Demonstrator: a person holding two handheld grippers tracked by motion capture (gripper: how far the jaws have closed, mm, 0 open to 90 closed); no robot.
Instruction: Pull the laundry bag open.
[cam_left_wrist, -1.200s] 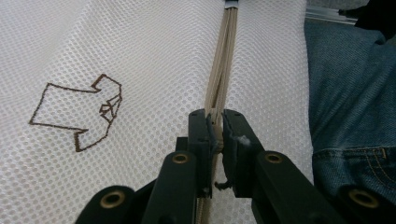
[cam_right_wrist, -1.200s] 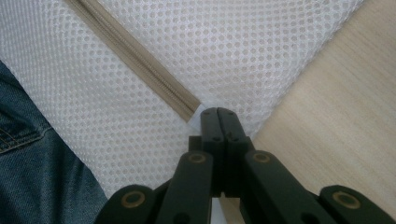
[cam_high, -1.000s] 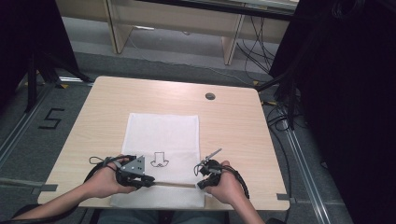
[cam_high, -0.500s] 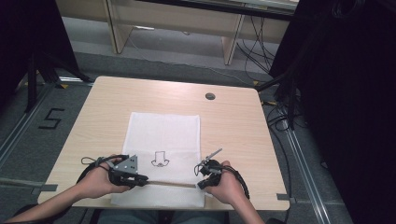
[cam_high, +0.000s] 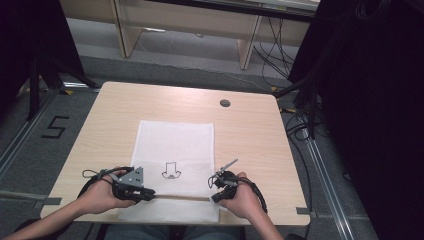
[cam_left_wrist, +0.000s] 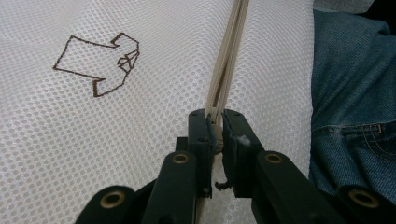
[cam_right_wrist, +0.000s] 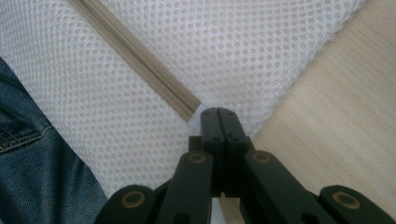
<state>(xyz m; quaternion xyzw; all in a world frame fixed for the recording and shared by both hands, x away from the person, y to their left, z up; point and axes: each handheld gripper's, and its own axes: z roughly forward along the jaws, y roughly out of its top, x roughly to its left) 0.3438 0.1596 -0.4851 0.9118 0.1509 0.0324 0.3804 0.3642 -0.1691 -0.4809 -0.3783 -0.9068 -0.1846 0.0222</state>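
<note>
Even, soft overhead light, dark surroundings; high view slightly blurred, close-ups sharp.

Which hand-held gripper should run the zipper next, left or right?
Left, probably. The left hand-held gripper is clamped on the zipper pull with track ahead. The right hand-held gripper pinches the mesh bag at the zipper's end, so it anchors.

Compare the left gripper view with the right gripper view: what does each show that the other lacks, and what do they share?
Left gripper view alone: the brown shirt outline printed on the mesh, and the left gripper shut on the zipper pull.

Right gripper view alone: the wooden table, and the right gripper shut on the mesh bag's edge at the zipper's end.

Both: the white mesh bag, its beige zipper and blue jeans.
</note>
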